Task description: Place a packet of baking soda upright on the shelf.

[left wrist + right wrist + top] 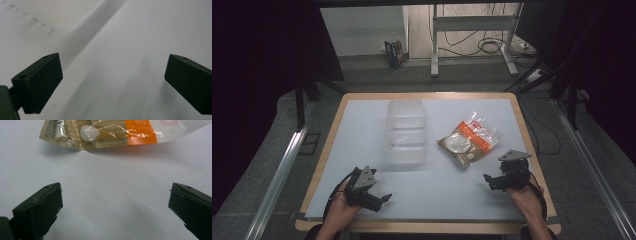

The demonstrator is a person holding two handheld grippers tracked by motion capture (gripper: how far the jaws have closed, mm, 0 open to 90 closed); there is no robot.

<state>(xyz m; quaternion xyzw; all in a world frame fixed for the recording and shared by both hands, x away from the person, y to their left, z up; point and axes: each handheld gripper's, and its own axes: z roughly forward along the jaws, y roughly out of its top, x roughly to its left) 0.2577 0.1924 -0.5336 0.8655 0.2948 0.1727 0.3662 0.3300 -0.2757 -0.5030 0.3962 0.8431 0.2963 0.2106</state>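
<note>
White sheet covers the table (362, 145). Left hand-held gripper (382, 200) rests low at the near left, jaws spread wide, holding nothing. Clear plastic tub (406, 130) stands mid-table. Orange-striped packet (468, 141) lies flat right of it. Right hand-held gripper (486, 179) sits just near the packet, jaws wide, empty.

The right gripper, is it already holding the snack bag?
No, the right gripper has its jaws wide apart over bare table, and the snack bag lies untouched beyond them.
</note>
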